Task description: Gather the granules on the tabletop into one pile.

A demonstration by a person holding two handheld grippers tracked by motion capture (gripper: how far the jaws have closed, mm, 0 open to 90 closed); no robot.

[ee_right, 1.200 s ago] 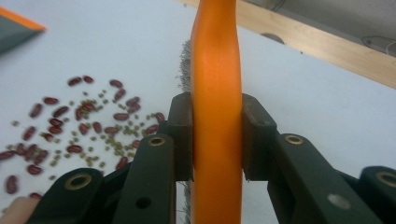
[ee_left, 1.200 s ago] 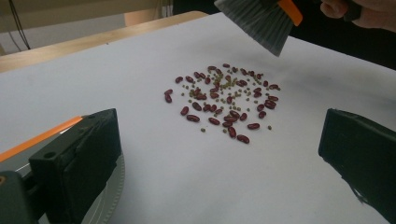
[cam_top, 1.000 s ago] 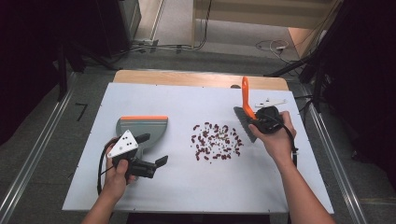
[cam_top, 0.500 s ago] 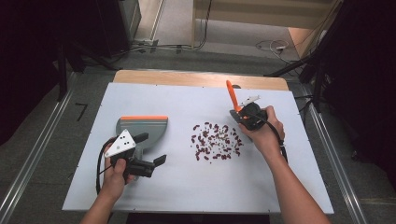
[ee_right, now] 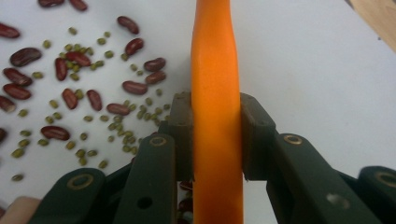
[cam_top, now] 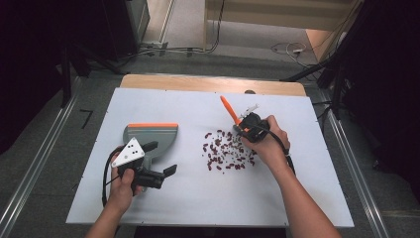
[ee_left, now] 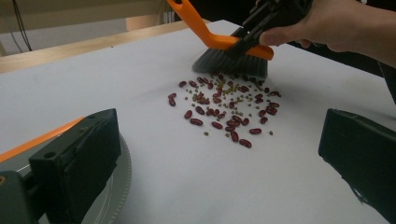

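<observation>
Red beans mixed with small green ones lie scattered at the middle of the white table. My right gripper is shut on the orange handle of a small brush, jaws pressing both its sides. The brush's grey bristles rest at the far edge of the beans, which also lie left of the handle. A grey dustpan with an orange edge lies at the left. My left gripper stands open beside it, one jaw over the pan, nothing between the jaws.
A wooden strip runs along the table's far edge. Metal rails flank the table on both sides, with cables on the floor beyond. The person's forearms reach in from the near edge.
The right gripper has carried the brush left and down to the bean pile, and the handle now tilts to the left. The left gripper and the dustpan have stayed put.
</observation>
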